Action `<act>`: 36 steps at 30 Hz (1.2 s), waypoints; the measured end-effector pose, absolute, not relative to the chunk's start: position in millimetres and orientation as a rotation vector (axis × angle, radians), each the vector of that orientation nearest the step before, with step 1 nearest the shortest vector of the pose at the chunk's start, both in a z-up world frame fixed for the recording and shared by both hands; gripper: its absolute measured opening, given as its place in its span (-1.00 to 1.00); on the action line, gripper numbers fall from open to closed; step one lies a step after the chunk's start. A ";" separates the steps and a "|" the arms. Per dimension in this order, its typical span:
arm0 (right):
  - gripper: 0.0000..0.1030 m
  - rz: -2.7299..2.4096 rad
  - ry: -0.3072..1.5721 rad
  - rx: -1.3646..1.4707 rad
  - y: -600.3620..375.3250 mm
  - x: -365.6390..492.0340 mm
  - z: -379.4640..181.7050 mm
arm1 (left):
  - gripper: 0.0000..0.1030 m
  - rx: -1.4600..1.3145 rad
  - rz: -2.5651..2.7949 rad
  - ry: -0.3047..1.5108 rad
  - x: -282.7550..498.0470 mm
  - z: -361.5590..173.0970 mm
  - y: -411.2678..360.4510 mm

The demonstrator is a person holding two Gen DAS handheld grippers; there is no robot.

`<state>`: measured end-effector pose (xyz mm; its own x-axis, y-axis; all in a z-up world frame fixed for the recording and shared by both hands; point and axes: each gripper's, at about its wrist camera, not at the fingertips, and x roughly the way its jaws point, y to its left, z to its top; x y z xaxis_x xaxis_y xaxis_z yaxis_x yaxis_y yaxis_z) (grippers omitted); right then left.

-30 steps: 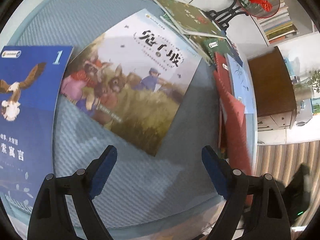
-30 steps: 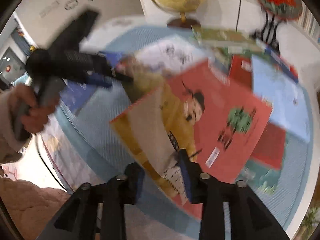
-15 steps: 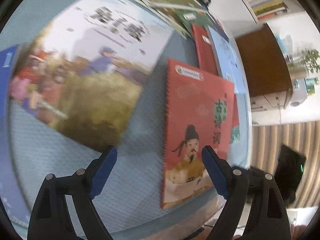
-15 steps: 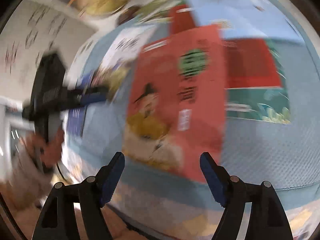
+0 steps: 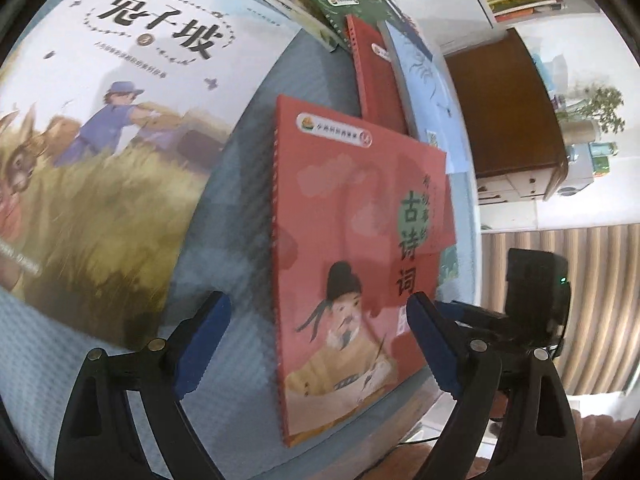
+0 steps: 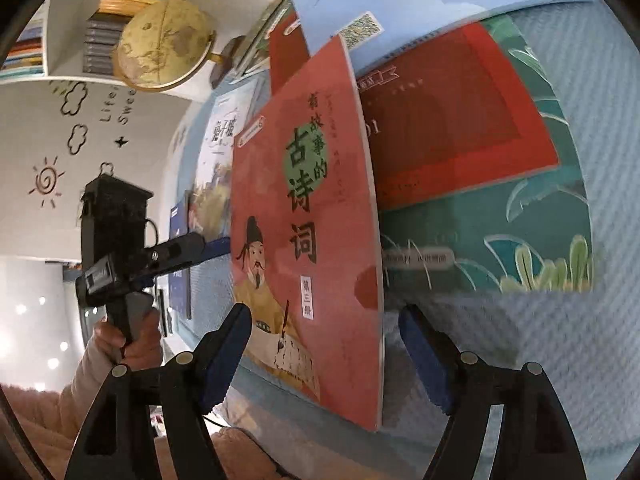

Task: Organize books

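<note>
At the left of the blue-clothed table (image 5: 240, 208), seen from the left wrist, a large white picture book (image 5: 120, 120) lies flat and apart from the others, not yet gathered. Just right of it lies the red poetry book (image 5: 352, 248), face up, its lower corner reaching the table's near edge and its far right corner overlapping the books behind; it appears newly set down and only roughly squared. Beyond it, a loose spread of green, red and pale blue books (image 5: 384, 72) overlaps untidily. The left gripper (image 5: 316, 344) is opening, its jaws wide, with the red book's lower part lying between them but unpressed. In the right-wrist view, the right gripper (image 6: 324, 352) likewise stands wide apart, astride the same book's (image 6: 304, 240) near edge, holding nothing; a teal book (image 6: 500, 240) lies partly beneath. Judged overall, sorting is at an early-to-middle stage: several books remain to be stacked and aligned.
</note>
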<state>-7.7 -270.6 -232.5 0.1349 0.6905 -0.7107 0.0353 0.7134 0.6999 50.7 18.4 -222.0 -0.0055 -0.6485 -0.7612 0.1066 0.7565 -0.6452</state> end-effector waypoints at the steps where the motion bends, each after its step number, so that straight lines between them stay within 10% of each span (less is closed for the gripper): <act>1: 0.47 0.541 1.369 0.663 -272.0 -7.1 -232.5 | 0.71 -0.469 -0.639 1.463 52.4 -222.1 17.0; 10: 0.37 0.644 1.370 0.714 -284.7 2.1 -240.4 | 0.70 -0.497 -0.708 1.432 70.9 -224.2 2.6; 15: 0.21 0.677 1.362 0.770 -292.6 2.8 -248.5 | 0.36 -0.538 -0.707 1.414 73.8 -228.0 8.0; 22: -0.72 0.648 1.380 0.827 -304.5 4.8 -264.2 | -0.18 -0.499 -0.659 1.421 69.9 -228.8 11.1; 36: -0.72 0.601 1.364 0.757 -274.5 -4.2 -232.1 | -0.38 -0.312 -0.561 1.402 49.0 -192.5 2.4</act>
